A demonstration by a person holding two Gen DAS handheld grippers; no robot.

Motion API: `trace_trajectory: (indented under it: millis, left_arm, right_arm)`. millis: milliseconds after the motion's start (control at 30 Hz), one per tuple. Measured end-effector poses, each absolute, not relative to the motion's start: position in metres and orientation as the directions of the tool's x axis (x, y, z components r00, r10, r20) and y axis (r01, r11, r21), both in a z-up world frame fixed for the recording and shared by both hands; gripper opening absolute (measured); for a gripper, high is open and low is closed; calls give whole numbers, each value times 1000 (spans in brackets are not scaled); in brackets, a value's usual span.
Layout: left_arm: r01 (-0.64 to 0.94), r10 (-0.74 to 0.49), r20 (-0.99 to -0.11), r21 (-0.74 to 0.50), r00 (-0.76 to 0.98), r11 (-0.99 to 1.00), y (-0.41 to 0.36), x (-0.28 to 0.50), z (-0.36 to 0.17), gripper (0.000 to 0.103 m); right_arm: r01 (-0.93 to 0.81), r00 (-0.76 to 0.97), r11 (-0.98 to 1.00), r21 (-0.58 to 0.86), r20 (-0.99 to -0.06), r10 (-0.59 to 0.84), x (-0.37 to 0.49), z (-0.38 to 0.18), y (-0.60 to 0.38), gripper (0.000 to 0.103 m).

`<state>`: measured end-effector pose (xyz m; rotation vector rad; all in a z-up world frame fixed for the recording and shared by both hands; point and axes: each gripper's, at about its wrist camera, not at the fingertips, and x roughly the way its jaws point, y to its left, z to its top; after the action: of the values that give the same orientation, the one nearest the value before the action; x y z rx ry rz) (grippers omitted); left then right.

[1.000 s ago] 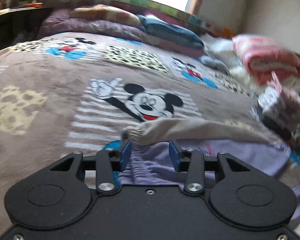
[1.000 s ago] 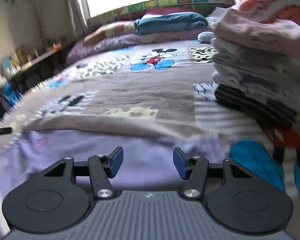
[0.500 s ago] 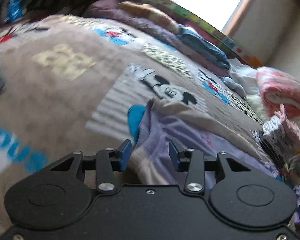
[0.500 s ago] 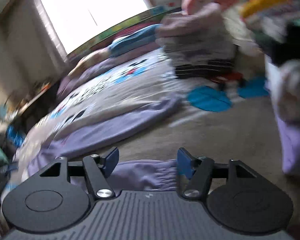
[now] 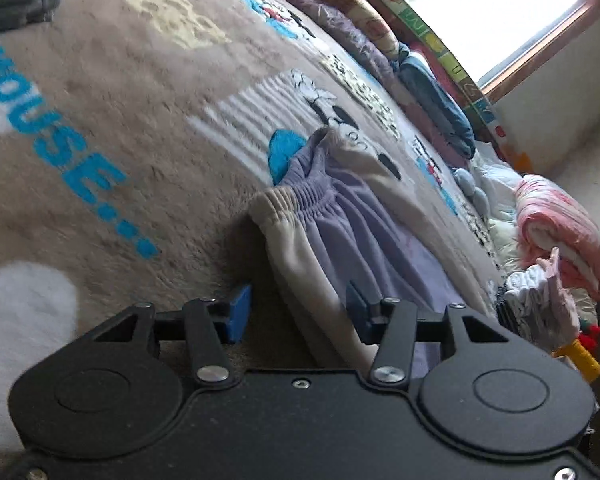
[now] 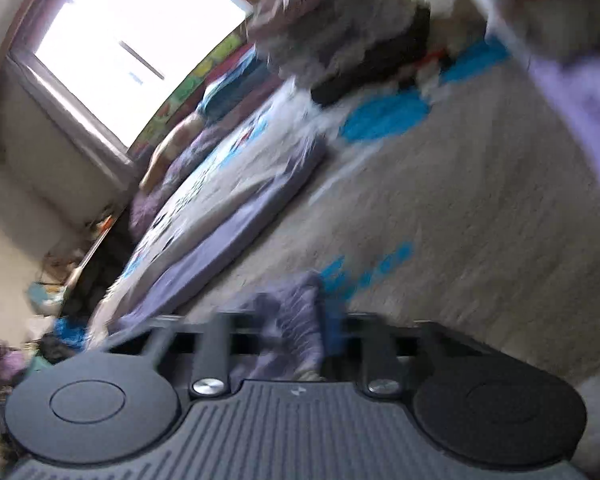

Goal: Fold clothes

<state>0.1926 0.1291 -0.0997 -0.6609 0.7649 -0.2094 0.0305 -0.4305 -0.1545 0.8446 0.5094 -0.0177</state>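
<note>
Lavender trousers (image 5: 352, 232) w/ cream side panels lie stretched along the bed's cartoon blanket (image 5: 112, 92); one gathered end faces the left cam, and the length runs off toward the stack of folded clothes (image 5: 540, 300) at the far right.

Left tongs (image 5: 296, 312) hang released, blue pads spread wide, w/ the cream edge of the garment running up between them but not pinched. Right tongs (image 6: 296, 332) look clenched on a bunched bit of the lavender fabric, though that view is badly smeared, so I'm only fairly sure. Another lavender piece (image 6: 580, 112) hangs blurred at upper right there; can't tell what it is.

My read: one end is in hand and the other not yet taken, so the fold hasn't started. To do it well:
- bring the left pads down over the gathered band, both layers, not just the cream edge
- close fully before lifting
- keep both ends level & taut so the cloth doesn't sag or twist
- lay end onto end, edges matched, then smooth flat.

Main risk is grabbing blanket pile along w/ the fabric.
</note>
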Motion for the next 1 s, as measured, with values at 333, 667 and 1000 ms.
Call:
trace_trajectory:
  millis: [333,667,1000]
  left_arm:
    - [56,-415,-548,-554,726,830,117,186,-93,7]
    - [5,-442,-569,-610,693,793,142,178,-100,30]
    - [-33,-413,-545,-631,730,775,145,185,-95,43]
  right_arm:
    - [181,961,581,793,-269,68,-26,-119,-446,13]
    - [154,926,796,585,-366,90,-22,-107,-410,31]
    - [-404,789,906,-127,-549,275,2,-99,-227,57]
